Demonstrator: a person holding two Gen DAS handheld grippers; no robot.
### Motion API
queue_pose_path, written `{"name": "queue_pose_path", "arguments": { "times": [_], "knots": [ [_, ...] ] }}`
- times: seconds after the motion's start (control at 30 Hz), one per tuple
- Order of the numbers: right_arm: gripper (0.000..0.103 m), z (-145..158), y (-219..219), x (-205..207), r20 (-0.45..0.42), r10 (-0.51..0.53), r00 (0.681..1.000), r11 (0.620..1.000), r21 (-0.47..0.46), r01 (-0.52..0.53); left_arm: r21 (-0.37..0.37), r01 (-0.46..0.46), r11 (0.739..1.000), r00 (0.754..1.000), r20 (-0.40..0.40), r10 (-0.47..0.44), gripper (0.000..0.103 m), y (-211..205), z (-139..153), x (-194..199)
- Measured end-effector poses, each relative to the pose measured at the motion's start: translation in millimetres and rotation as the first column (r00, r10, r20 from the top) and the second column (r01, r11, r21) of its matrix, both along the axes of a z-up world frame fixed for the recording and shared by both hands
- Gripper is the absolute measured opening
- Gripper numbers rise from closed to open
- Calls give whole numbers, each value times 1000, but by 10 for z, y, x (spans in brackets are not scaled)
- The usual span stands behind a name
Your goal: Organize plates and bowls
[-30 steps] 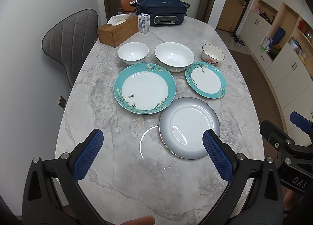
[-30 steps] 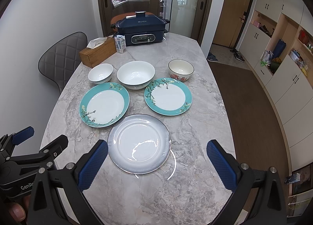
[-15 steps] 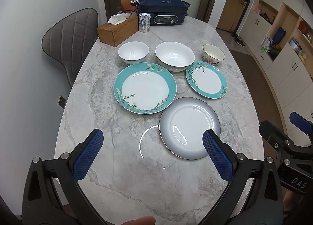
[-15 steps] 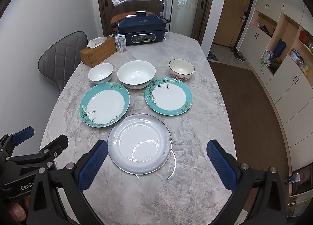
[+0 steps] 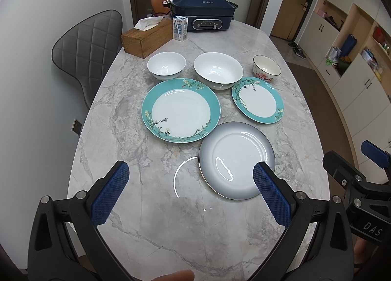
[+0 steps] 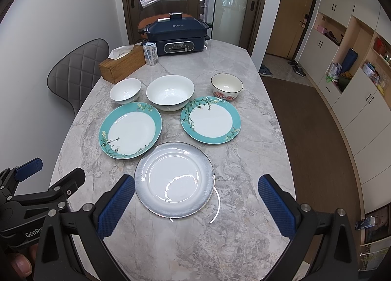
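On the marble table [image 5: 136,207] lie a large teal floral plate [image 5: 180,110], a smaller teal floral plate [image 5: 257,100] and a grey-rimmed plate [image 5: 236,160]. Behind them stand a small white bowl [image 5: 166,65], a large white bowl [image 5: 218,70] and a flowered bowl [image 5: 266,68]. My left gripper [image 5: 189,190] hangs open above the near table, its right finger over the grey plate's edge. My right gripper [image 6: 195,204] is open too, above the grey plate [image 6: 174,179]. Neither holds anything.
A wooden tissue box [image 5: 146,36], a small carton [image 5: 180,28] and a dark blue electric cooker [image 5: 202,16] stand at the table's far end. A grey quilted chair [image 5: 85,44] sits at the left. Cabinets [image 6: 354,85] line the right wall.
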State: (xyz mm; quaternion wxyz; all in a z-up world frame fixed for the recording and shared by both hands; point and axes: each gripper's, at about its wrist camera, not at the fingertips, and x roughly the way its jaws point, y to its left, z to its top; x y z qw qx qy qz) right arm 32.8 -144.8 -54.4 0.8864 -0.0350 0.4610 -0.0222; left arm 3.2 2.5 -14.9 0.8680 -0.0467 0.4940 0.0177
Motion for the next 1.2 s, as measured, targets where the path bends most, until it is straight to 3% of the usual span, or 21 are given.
{"name": "queue_pose_path", "arguments": {
  "times": [0.4,0.63,0.83,0.97,1.07,1.13,1.2],
  "knots": [
    [103,3,-5,5,-2,-1,1000,1000,0,1,-2,-3,1000,1000,-6,3,103,30,-103,33],
    [103,-107,-66,37,-24,-2,1000,1000,17,3,-38,0,999,999,-34,-1,103,53,-424,65],
    [102,-659,-400,252,-52,43,998,987,158,-35,-81,9,997,988,-154,-21,101,92,-1189,252],
    [92,-1169,-774,485,-153,37,988,966,260,4,-103,0,995,979,-205,-21,101,87,-1623,387],
    [92,-1473,-1010,630,-189,55,980,941,338,12,-159,-5,987,973,-228,-32,101,97,-1867,509],
    [92,-1652,-1109,731,-201,85,976,921,391,0,-183,10,983,967,-247,-56,93,67,-2007,609],
    [87,-1829,-1177,843,-230,109,967,902,432,1,-159,23,987,957,-282,-68,84,12,-2149,695]
  ]
}}
